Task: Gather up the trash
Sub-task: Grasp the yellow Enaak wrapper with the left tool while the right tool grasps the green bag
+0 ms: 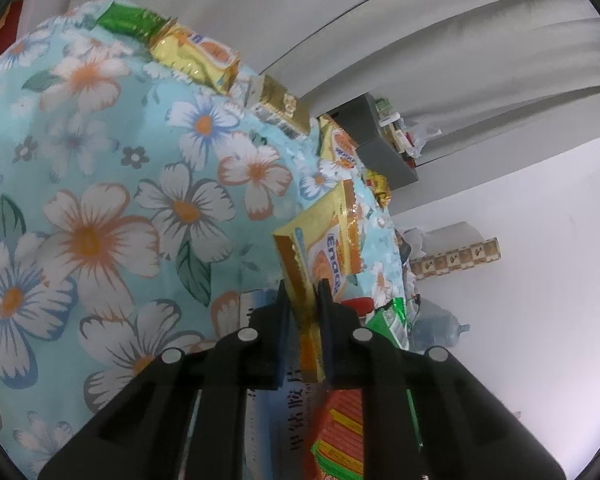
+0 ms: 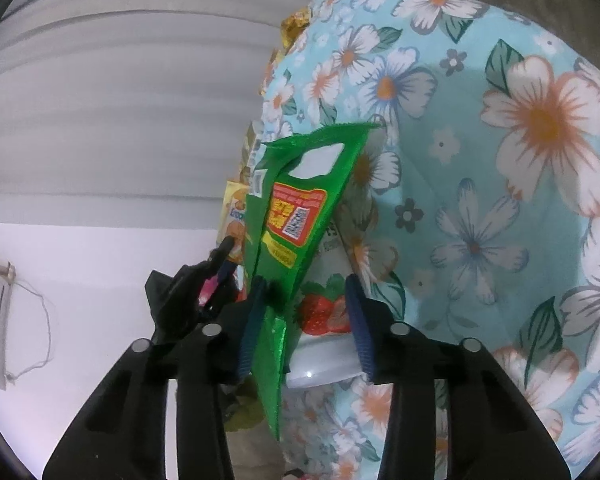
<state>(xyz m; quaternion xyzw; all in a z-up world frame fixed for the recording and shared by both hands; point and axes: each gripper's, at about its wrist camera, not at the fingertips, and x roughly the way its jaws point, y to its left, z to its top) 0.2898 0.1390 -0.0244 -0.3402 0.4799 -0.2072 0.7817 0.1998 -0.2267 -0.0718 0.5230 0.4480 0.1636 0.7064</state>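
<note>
- Soft, even daylight fills both my views; the white wall (image 1: 540,280) glows brightest, toward 4 o'clock on my left and 8 o'clock on my right.
- Foil on the yellow wrapper (image 1: 324,248) throws small glints.
- My own fingers (image 2: 256,320) read as near-black silhouettes.
- Fisheye bending curves everything, with dark vignette at the rim.
- Detail is slightly soft throughout.

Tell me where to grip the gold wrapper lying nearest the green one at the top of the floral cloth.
Take the gold wrapper by its crimped end seam at the lower right, coming in from that side. It lies flat on the floral cloth, and that flat seam is clear, while its other end touches the green wrapper.
</note>
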